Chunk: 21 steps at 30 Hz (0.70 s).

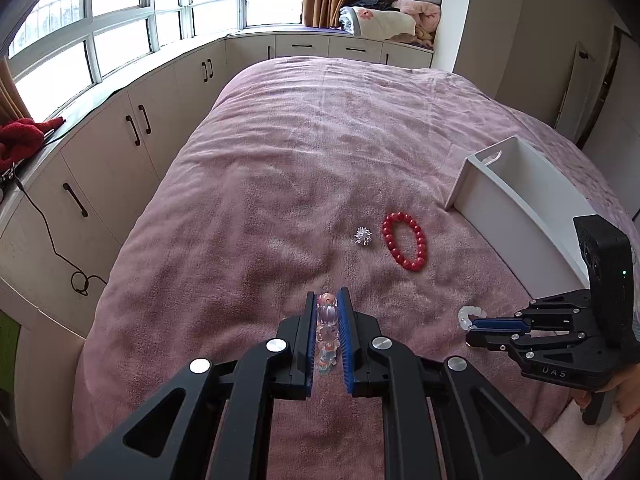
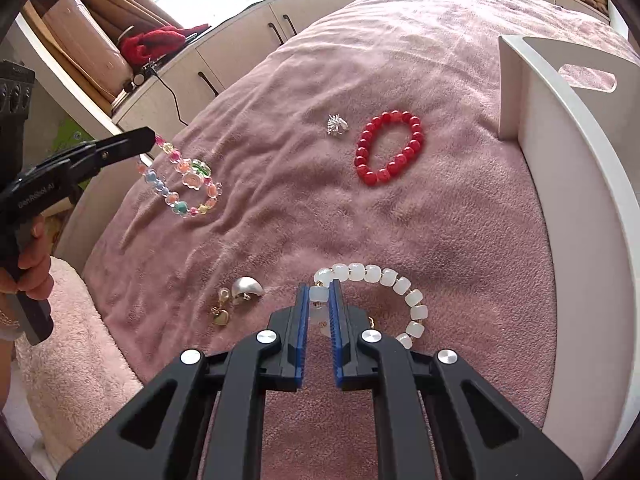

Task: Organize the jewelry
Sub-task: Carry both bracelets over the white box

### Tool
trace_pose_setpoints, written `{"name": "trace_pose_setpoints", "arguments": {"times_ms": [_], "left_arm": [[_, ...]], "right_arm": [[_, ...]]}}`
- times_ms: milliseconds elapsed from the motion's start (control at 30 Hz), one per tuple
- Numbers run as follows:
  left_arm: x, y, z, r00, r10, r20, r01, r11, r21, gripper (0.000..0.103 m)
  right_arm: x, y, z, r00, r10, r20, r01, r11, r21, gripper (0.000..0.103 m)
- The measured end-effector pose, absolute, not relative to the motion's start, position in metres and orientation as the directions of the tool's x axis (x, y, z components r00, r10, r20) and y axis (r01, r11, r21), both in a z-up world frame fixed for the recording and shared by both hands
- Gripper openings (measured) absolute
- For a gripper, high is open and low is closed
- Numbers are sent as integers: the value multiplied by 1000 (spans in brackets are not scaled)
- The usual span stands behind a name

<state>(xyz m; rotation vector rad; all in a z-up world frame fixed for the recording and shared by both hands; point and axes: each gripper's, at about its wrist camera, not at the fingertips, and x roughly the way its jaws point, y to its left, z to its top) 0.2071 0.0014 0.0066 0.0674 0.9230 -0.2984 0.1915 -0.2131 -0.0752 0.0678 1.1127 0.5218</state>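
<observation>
My left gripper (image 1: 328, 302) is shut on a colourful clear-bead bracelet (image 1: 327, 320); in the right wrist view that bracelet (image 2: 184, 184) lies on the pink bedspread with the left gripper (image 2: 150, 136) at its far end. My right gripper (image 2: 319, 290) is shut on a white bead bracelet (image 2: 400, 284) on the bed; it also shows in the left wrist view (image 1: 472, 322). A red bead bracelet (image 2: 390, 148) and a small silver brooch (image 2: 336, 125) lie farther out. A pearl shell earring (image 2: 248, 290) and a gold heart charm (image 2: 220, 312) lie left of the right gripper.
A white open tray (image 2: 568, 168) stands on the bed to the right, also in the left wrist view (image 1: 516, 196). White cabinets (image 1: 100, 160) with a red cloth (image 1: 24, 136) run along the left under the windows. A fluffy pink rug (image 2: 80, 352) lies beside the bed.
</observation>
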Motion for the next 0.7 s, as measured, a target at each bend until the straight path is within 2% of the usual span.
{"name": "trace_pose_setpoints", "arguments": {"times_ms": [167,433,700], "left_arm": [[211,13,2,544,-249,-801,236,962,-138,16],[212,-4,13,553,-230,-801,241,964,-110,16],[221,-48,43,567,-255,-784,277,954,-111,16]], "right_arm": [[188,-218,-51,391,515,-763,-382,845,374,11],[175,-232,-1,525,576,-627,-414,816,403,11],[151,-268,46,724,489,-487,-364,870,333,11]]}}
